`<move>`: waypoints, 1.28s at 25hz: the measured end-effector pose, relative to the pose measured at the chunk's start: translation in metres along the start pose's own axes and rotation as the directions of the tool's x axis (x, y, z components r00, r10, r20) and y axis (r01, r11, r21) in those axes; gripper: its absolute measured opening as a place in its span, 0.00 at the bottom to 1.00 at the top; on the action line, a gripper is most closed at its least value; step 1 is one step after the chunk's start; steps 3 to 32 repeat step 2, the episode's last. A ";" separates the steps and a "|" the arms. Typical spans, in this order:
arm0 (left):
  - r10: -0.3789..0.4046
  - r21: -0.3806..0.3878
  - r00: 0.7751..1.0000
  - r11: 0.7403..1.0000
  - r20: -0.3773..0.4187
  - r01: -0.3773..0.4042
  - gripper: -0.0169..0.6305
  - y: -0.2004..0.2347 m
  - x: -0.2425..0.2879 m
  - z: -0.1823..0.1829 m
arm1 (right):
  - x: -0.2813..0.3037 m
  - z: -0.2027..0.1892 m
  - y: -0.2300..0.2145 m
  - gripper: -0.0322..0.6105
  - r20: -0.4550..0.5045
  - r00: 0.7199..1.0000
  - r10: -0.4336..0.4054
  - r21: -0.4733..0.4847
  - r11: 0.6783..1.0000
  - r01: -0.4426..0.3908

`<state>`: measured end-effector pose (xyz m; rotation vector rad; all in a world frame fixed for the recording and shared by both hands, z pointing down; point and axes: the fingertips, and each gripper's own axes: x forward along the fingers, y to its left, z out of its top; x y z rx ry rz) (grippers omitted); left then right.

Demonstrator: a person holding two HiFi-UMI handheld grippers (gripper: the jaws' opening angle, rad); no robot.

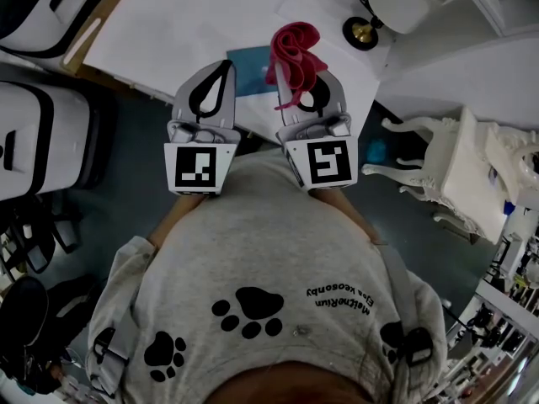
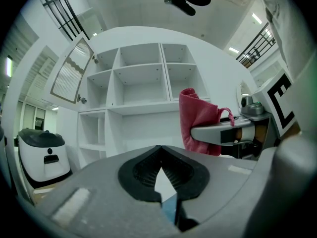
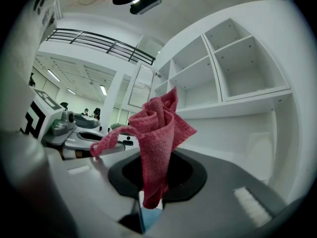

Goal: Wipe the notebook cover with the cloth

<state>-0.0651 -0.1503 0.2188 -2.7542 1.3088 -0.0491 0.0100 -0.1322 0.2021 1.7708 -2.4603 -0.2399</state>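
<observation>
The blue notebook (image 1: 251,67) lies on the white table (image 1: 160,32), just beyond both grippers; a blue sliver of it shows through the jaw gaps of each gripper view. My right gripper (image 1: 308,76) is shut on the red cloth (image 1: 295,50), which stands up crumpled from its jaws, above the notebook's right edge. In the right gripper view the cloth (image 3: 157,135) is pinched between the jaws of that gripper (image 3: 153,185). My left gripper (image 1: 221,67) is shut with nothing in it, its tips (image 2: 158,150) touching. From there the cloth (image 2: 198,120) shows at the right.
A lamp base (image 1: 364,30) stands on the table's far right. A white ornate chair (image 1: 455,162) is at the right on the dark floor. White machines (image 1: 38,133) sit at the left. A white shelf unit (image 2: 143,78) rises behind the table.
</observation>
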 end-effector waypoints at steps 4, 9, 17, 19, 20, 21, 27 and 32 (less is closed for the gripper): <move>-0.006 0.009 1.000 1.000 0.002 0.006 0.02 0.000 0.000 0.000 | 0.000 0.000 0.000 0.14 0.000 1.000 -0.001 0.001 1.000 0.001; -0.006 0.009 1.000 1.000 0.002 0.006 0.02 0.000 0.000 0.000 | 0.000 0.000 0.000 0.14 0.000 1.000 -0.001 0.001 1.000 0.001; -0.006 0.009 1.000 1.000 0.002 0.006 0.02 0.000 0.000 0.000 | 0.000 0.000 0.000 0.14 0.000 1.000 -0.001 0.001 1.000 0.001; -0.006 0.009 1.000 1.000 0.002 0.006 0.02 0.000 0.000 0.000 | 0.000 0.000 0.000 0.14 0.000 1.000 -0.001 0.001 1.000 0.001; -0.006 0.009 1.000 1.000 0.002 0.006 0.02 0.000 0.000 0.000 | 0.000 0.000 0.000 0.14 0.000 1.000 -0.001 0.001 1.000 0.001; -0.006 0.009 1.000 1.000 0.002 0.006 0.02 0.000 0.000 0.000 | 0.000 0.000 0.000 0.14 0.000 1.000 -0.001 0.001 1.000 0.001; -0.006 0.009 1.000 1.000 0.002 0.006 0.02 0.000 0.000 0.000 | 0.000 0.000 0.000 0.14 0.000 1.000 -0.001 0.001 1.000 0.001; -0.006 0.009 1.000 1.000 0.002 0.006 0.02 0.000 0.000 0.000 | 0.000 0.000 0.000 0.14 0.000 1.000 -0.001 0.001 1.000 0.001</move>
